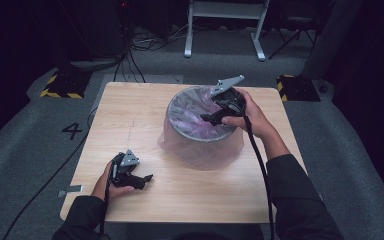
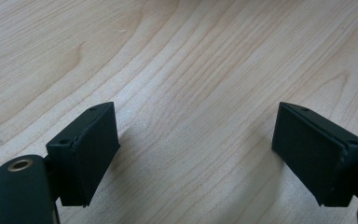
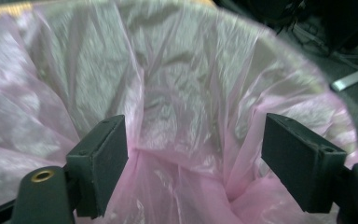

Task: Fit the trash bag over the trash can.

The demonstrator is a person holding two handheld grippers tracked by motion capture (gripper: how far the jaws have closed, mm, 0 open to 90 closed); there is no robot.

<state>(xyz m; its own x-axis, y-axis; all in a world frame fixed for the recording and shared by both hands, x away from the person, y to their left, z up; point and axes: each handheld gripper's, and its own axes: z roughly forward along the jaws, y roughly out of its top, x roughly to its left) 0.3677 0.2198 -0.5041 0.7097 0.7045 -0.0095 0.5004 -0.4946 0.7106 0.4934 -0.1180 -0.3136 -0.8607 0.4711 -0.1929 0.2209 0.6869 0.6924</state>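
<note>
A round grey bin (image 1: 200,136) stands on the wooden table (image 1: 130,115), lined with a thin pink plastic bag (image 1: 190,112) whose edge folds down over the outside. My right gripper (image 1: 211,119) hovers over the bin's right rim, open, jaws pointing into the opening. In the right gripper view the crumpled pink bag (image 3: 177,93) spreads between and beyond the two black pads (image 3: 100,163), which hold nothing. My left gripper (image 1: 145,179) rests low at the table's front left, open. In the left gripper view its pads (image 2: 86,154) stand wide apart over bare wood (image 2: 191,70).
Grey carpet surrounds the table, with a "4" mark (image 1: 72,131) at the left. Black cables (image 1: 130,55) and a white frame's legs (image 1: 220,30) lie at the back. Yellow-black striped blocks (image 1: 60,86) sit near both far corners.
</note>
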